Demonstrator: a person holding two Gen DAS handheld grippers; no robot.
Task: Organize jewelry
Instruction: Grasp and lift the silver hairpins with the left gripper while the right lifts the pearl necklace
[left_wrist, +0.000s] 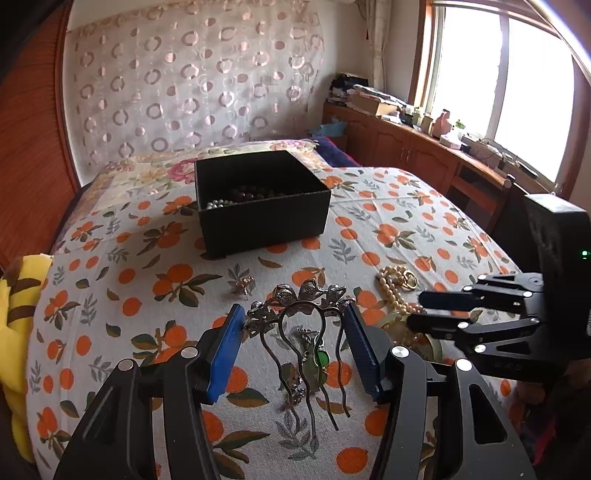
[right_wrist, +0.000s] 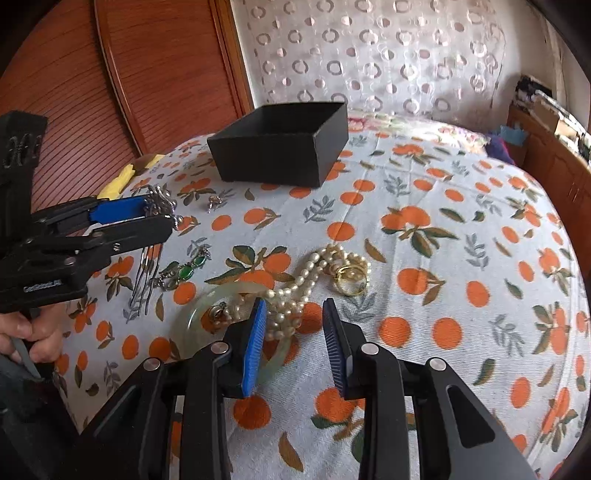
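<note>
Hair comb (left_wrist: 295, 332) clamped in left gripper (left_wrist: 294, 321); box (left_wrist: 258, 206) beads left-view only.

1. Our right gripper (right_wrist: 295, 343) has its jaws spread apart, nothing between them, above the orange-print bedspread (right_wrist: 461, 332).
2. Pearl necklace (right_wrist: 295, 291) heaped just ahead of the left finger, over a pale jade bangle (right_wrist: 192, 314).
3. Gold rings (right_wrist: 351, 284) just beyond the right fingertip.
4. Black box (right_wrist: 280, 155) far ahead, well apart.
5. Our left gripper (right_wrist: 155, 218) off to the left, clamped on a metal hair comb (right_wrist: 147, 266); green-stone bracelet (right_wrist: 184, 273) beside it.
</note>
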